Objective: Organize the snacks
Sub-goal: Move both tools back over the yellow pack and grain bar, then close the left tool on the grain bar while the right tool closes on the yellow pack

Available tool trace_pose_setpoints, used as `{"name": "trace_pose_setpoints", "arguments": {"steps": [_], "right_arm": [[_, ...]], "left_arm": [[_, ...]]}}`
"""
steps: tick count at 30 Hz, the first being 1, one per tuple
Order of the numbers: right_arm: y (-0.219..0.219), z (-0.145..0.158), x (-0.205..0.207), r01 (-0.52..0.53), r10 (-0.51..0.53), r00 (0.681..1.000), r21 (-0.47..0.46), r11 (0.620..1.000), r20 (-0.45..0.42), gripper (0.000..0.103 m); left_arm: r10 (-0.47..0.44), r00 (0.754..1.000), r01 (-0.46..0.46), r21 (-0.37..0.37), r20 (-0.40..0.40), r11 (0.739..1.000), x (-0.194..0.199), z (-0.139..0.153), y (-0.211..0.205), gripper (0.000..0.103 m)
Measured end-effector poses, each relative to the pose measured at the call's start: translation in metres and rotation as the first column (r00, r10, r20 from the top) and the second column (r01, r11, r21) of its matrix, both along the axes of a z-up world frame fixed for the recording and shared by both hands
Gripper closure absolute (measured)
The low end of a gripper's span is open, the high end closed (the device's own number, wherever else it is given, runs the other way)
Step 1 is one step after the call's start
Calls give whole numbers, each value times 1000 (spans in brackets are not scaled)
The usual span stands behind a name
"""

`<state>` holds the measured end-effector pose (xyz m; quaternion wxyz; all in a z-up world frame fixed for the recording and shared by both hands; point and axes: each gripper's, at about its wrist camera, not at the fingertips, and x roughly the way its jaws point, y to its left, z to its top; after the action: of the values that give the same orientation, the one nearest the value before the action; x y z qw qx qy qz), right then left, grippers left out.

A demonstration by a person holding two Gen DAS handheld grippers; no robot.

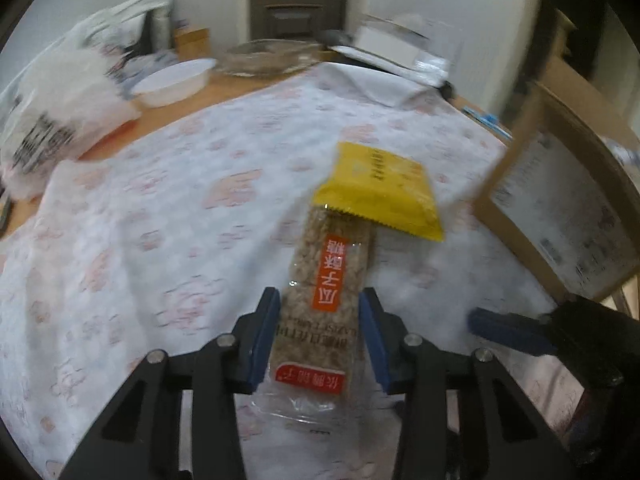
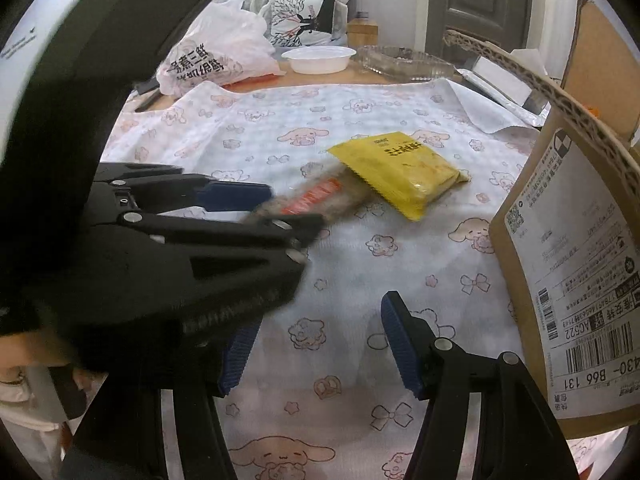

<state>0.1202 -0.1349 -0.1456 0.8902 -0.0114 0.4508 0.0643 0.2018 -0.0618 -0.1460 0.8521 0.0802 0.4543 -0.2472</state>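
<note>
Tabletop (image 2: 360, 264) under a cartoon cloth, cardboard box (image 2: 568, 264) at right. Yellow packet (image 1: 380, 188) overlaps the seed bar (image 1: 328, 280), which left gripper (image 1: 320, 300) has clamped. Right gripper (image 2: 320, 316) hangs released, empty.

The left gripper (image 1: 320, 336) closed its blue pads (image 1: 262, 344) on the sides of a clear-wrapped grain bar (image 1: 330, 280) that ran forward between the fingers. The bar's far end lay tucked under a yellow packet (image 1: 380, 192) just beyond the fingertips, both on a printed cloth (image 1: 160, 240). Right of the fingers stood a cardboard box (image 1: 560, 216), with the right gripper's blue pad (image 1: 508, 330) near it.
</note>
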Motion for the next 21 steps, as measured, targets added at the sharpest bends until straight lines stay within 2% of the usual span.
{"name": "trace_pose_setpoints", "arguments": {"steps": [4, 5, 7, 8, 13, 16, 19, 21], "right_arm": [[0, 4, 5, 23, -23, 1000, 14, 1000, 3, 43], [0, 5, 7, 35, -35, 999, 20, 999, 3, 41], [-1, 8, 12, 77, -77, 997, 36, 996, 7, 29], [-2, 9, 15, 88, -88, 996, 47, 995, 7, 29], [-2, 10, 45, 154, -152, 988, 91, 984, -26, 29], [-3, 5, 65, 204, -202, 979, 51, 978, -40, 27], [-6, 2, 78, 235, -231, 972, 67, 970, -51, 17], [-7, 2, 88, 252, -249, 967, 66, 965, -49, 17]], "left_arm": [[85, 996, -85, -23, -22, 996, 12, 3, 34, 65], [112, 994, -113, -23, -16, 993, 16, 4, 42, 65], [158, 987, -158, -20, -8, 987, 22, 7, 55, 65], [186, 982, -186, -30, -5, 982, 27, 9, 64, 65], [170, 985, -174, -148, -42, 974, 41, 11, 74, 65], [180, 983, -185, -176, -42, 967, 47, 7, 75, 65], [198, 979, -204, -194, -49, 960, 50, 5, 82, 65], [221, 975, -223, -195, -35, 955, 50, 9, 89, 65]]}}
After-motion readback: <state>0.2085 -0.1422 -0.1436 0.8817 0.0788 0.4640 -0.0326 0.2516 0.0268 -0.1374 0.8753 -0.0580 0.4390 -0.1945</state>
